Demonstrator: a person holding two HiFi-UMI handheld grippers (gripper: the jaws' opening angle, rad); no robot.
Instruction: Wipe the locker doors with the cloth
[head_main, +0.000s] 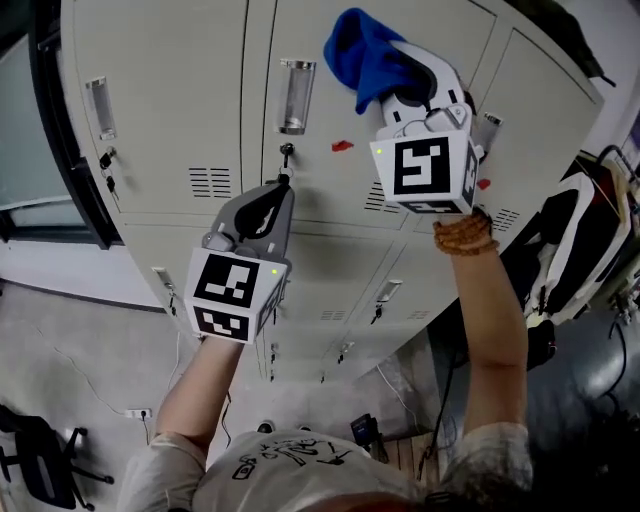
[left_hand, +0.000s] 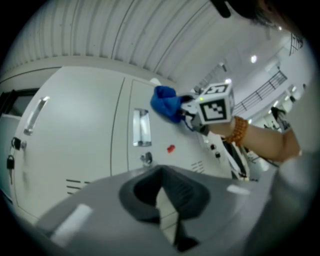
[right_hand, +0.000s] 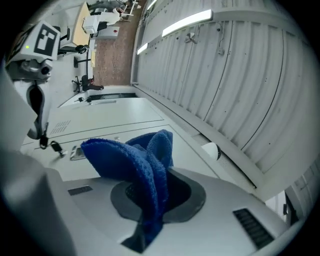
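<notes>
The grey locker doors (head_main: 190, 70) fill the head view. My right gripper (head_main: 397, 72) is shut on a bunched blue cloth (head_main: 362, 55), held up against the upper part of the middle door (head_main: 420, 20). In the right gripper view the cloth (right_hand: 134, 162) stands up out of the closed jaws and hides the tips. My left gripper (head_main: 282, 188) is shut with nothing in it. It points at the same door just below a key (head_main: 286, 152) in its lock. The left gripper view shows the cloth (left_hand: 165, 102) and the right gripper (left_hand: 187, 114) higher up.
A recessed handle (head_main: 296, 97) and a red sticker (head_main: 342, 146) sit on the middle door. More keys hang from other locks (head_main: 108, 160). A dark window frame (head_main: 50, 130) borders the lockers at left. A black-and-white object (head_main: 575, 235) stands at right, an office chair (head_main: 40, 465) at lower left.
</notes>
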